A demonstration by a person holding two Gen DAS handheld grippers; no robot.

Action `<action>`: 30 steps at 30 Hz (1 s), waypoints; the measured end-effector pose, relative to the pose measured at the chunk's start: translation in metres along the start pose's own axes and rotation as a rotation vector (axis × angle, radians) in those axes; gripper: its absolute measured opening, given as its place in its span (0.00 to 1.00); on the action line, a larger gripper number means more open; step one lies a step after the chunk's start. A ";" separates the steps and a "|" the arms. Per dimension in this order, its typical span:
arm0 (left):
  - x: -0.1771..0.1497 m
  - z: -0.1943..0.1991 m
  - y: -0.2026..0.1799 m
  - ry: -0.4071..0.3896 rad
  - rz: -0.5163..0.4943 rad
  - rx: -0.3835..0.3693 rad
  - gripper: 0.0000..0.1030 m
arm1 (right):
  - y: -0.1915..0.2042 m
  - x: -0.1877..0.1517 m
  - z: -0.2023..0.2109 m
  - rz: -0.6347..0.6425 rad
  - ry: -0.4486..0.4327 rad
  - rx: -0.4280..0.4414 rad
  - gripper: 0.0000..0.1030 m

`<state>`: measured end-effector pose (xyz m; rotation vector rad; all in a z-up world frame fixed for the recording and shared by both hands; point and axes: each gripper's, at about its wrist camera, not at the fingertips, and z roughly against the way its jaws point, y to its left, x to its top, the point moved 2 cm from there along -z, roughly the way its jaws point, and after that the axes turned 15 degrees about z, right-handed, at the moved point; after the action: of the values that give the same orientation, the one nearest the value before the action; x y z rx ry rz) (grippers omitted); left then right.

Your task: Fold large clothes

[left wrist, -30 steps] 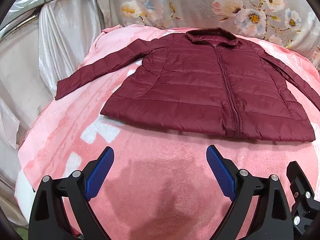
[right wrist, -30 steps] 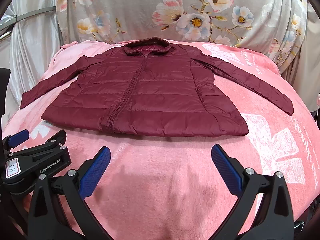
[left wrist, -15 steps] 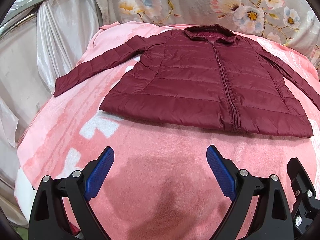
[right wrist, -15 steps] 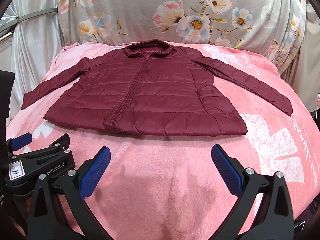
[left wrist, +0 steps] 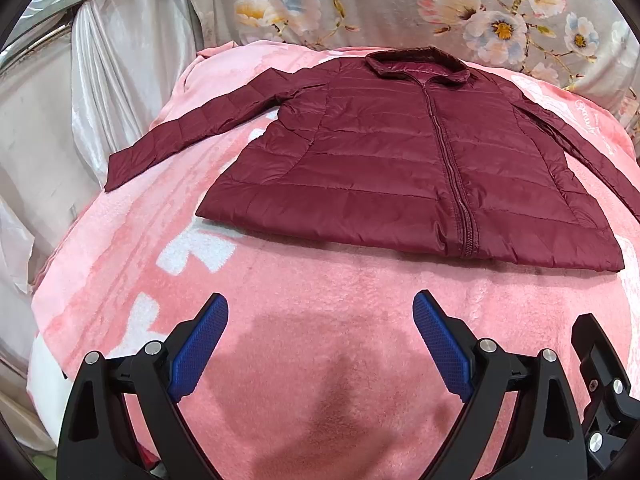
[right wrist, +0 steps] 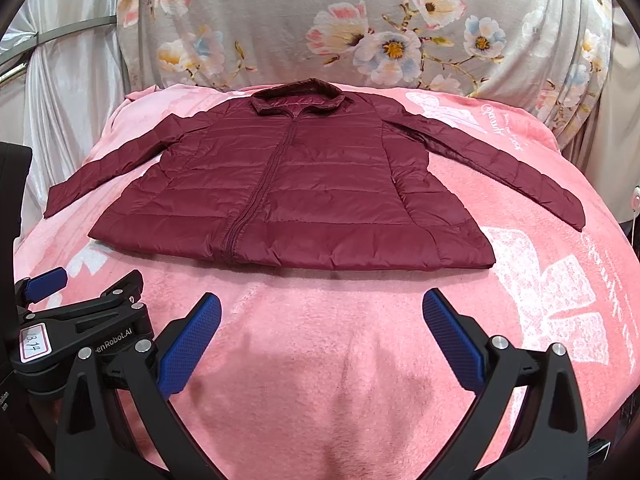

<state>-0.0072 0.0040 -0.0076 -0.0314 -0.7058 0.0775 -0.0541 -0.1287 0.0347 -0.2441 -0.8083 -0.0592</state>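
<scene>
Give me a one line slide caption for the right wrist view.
Open right tool hovers over a pink blanket, facing a maroon puffer jacket laid flat, zipped, sleeves spread.

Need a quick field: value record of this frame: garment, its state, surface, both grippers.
garment: maroon puffer jacket
state: flat, front up, zipped, both sleeves spread outward, unfolded
collar: far end
hem: near edge, facing the grippers
surface: pink blanket
backdrop: floral cloth
left gripper: open, empty, short of the hem
right gripper: open, empty, short of the hem
contact: none with the jacket
</scene>
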 end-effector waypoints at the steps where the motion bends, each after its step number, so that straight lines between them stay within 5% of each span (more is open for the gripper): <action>1: 0.000 0.000 0.000 -0.001 -0.001 0.001 0.89 | 0.000 0.000 0.000 0.000 0.000 0.000 0.95; 30: 0.000 -0.004 0.001 0.004 -0.001 0.001 0.89 | 0.003 -0.002 -0.002 0.001 0.007 0.002 0.95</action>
<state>-0.0049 0.0050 -0.0106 -0.0305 -0.7017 0.0772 -0.0532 -0.1263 0.0312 -0.2420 -0.8016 -0.0578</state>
